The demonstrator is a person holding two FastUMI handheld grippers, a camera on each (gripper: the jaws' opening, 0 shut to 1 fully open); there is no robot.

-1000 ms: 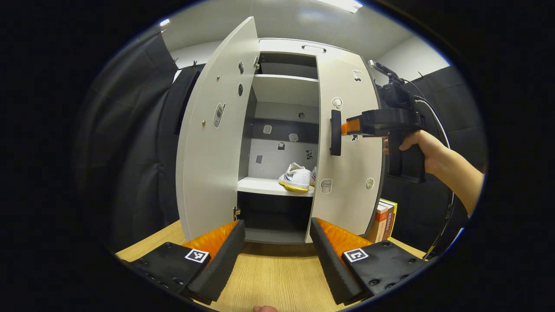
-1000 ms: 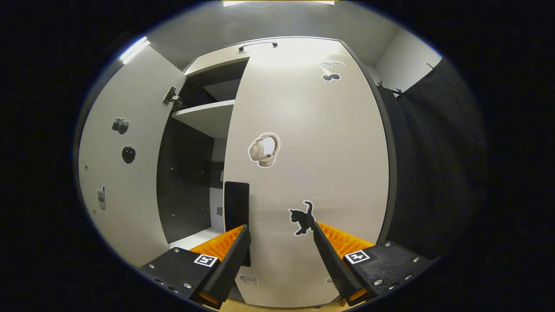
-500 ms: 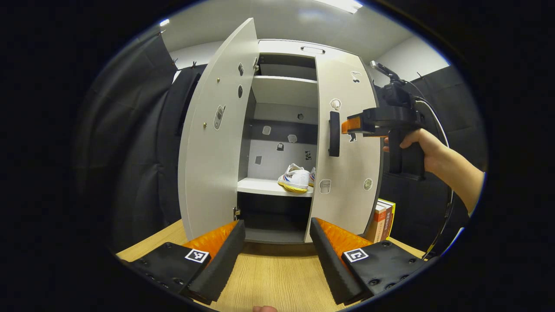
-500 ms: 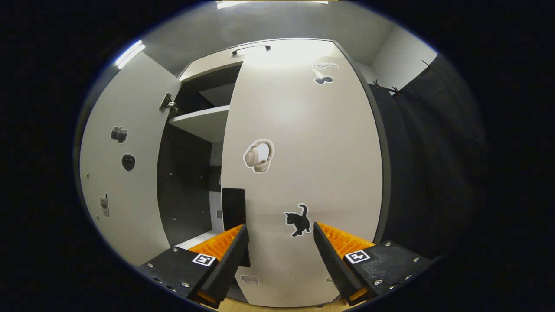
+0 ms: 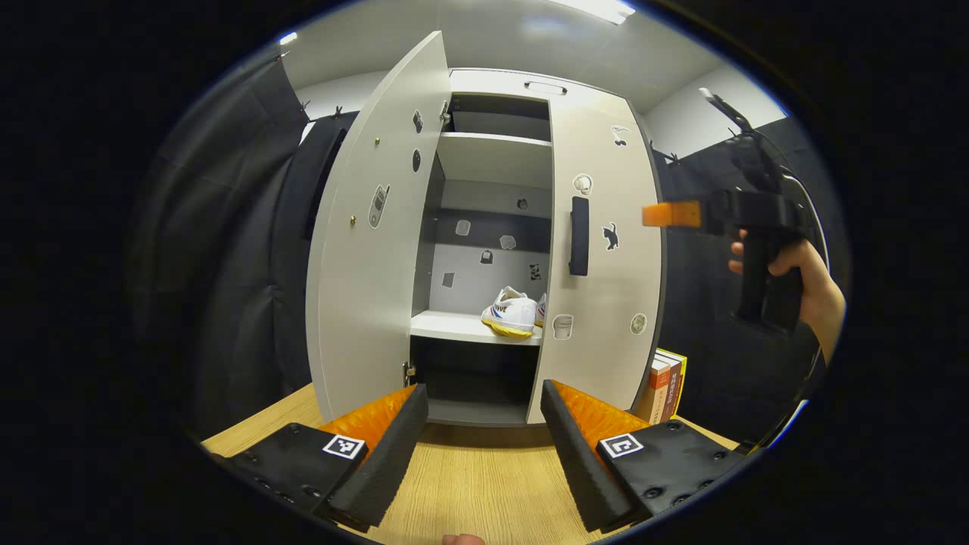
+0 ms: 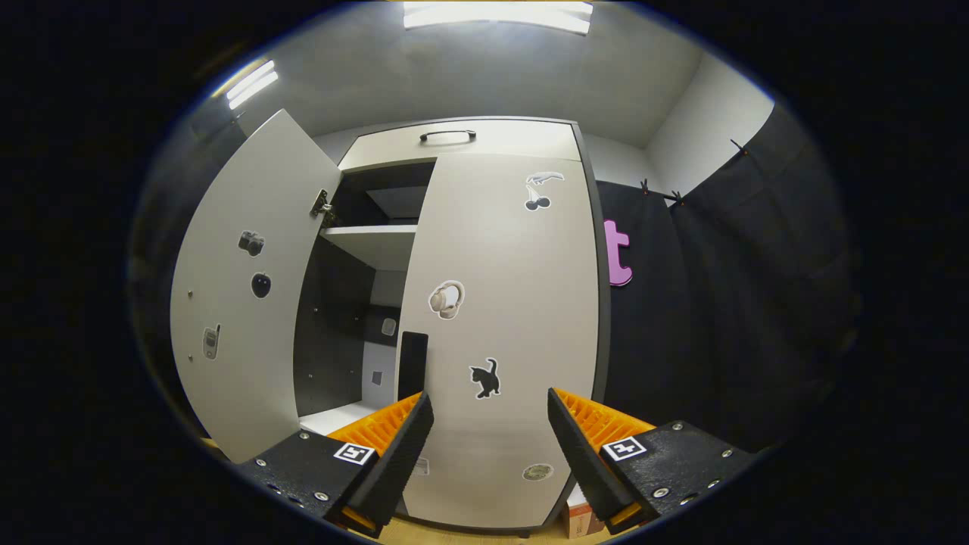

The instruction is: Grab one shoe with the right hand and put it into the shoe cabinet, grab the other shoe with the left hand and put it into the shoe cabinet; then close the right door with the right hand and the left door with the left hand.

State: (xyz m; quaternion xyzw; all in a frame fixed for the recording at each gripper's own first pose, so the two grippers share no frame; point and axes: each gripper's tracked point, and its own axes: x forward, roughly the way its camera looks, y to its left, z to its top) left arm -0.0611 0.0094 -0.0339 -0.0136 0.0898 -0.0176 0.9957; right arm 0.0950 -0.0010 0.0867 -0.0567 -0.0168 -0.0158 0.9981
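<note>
The right hand-held gripper (image 5: 651, 215), jaws wide, is pulling back from the near-closed white right cabinet door (image 5: 606, 288); the left hand-held gripper (image 5: 484, 446) is staying wide.

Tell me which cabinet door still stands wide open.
The left door, swung far out, its inner face with the phone sticker showing. The right door, with the black handle and cat sticker, is nearly shut.

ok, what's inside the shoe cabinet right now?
In the shoe cabinet, a white shoe sits on the middle shelf, a second one peeking out beside it, mostly hidden by the right door. The bottom compartment is too dark to tell.
</note>
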